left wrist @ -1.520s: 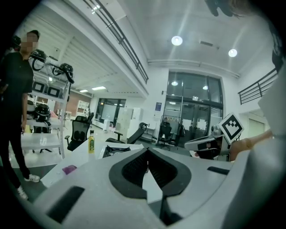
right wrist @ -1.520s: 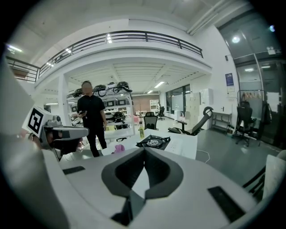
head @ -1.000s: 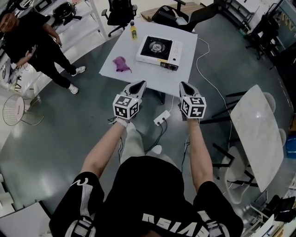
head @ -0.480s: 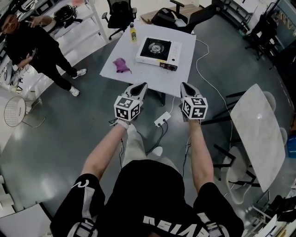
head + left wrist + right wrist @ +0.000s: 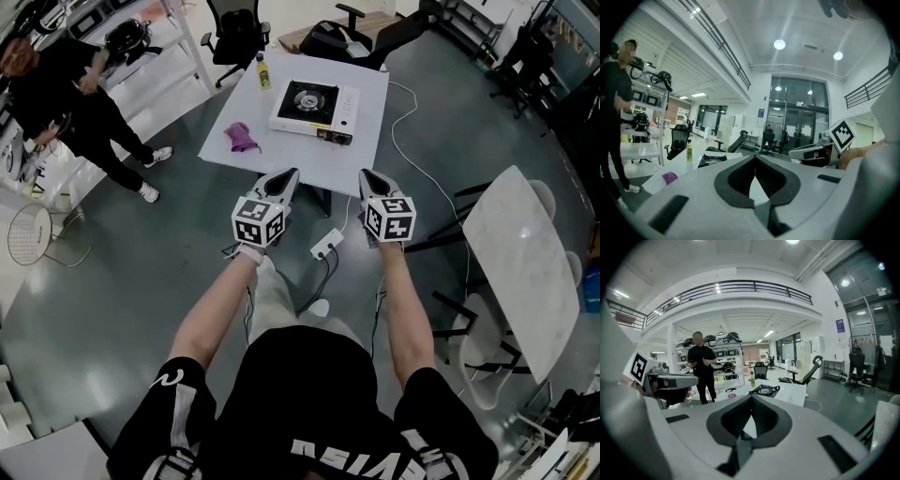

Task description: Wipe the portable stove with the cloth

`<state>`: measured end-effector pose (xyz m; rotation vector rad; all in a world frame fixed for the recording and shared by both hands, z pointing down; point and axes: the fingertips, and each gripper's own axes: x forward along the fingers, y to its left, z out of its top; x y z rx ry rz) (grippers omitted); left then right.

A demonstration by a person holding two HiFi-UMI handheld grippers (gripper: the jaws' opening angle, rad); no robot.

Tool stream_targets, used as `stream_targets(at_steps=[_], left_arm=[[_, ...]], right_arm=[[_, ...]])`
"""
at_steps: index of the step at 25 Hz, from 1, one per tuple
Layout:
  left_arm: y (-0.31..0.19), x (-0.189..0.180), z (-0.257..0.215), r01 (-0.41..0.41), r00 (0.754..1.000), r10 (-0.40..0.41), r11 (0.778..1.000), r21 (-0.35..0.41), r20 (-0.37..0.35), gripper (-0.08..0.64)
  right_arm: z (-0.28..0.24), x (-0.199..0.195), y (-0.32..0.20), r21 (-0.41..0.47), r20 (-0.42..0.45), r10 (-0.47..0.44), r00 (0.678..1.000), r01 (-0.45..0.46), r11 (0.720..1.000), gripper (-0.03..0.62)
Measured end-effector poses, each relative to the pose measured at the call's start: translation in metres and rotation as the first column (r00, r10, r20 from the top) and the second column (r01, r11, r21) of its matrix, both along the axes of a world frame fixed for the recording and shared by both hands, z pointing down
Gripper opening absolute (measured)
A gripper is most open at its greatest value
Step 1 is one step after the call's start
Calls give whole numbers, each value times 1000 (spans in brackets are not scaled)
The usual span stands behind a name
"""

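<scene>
The left claw (image 5: 285, 175) and right claw (image 5: 367, 175) hover side by side, short of the white table (image 5: 291, 155). Both are closed at the tips and grip nothing. The portable stove (image 5: 314, 101) sits toward the table's far edge. The purple cloth (image 5: 239, 137) (crumpled) lies apart, to the stove's left.

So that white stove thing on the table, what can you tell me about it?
The portable stove is a flat, boxy unit with a white casing that looks like metal. A black square top with a round burner fills most of it; a plain white strip runs along one end. It lies flat, a little askew, on the white table. Only the table touches it; the purple cloth lies apart beside it.
</scene>
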<state>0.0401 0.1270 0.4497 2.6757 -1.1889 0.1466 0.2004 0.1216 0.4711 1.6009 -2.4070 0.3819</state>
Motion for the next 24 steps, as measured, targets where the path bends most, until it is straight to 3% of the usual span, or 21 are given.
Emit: stream_targets(at_steps=[13,24], left_arm=[[8,16,1,-44,999,44,999,9,10,9],[4,23,3,-42,999,42,999,-1,-27,9]], right_arm=[[-2,-5,7,-3,-26,-30,999,30,1000,11],[-4,5,9,-10,-24,-15,1000,15,1000,11]])
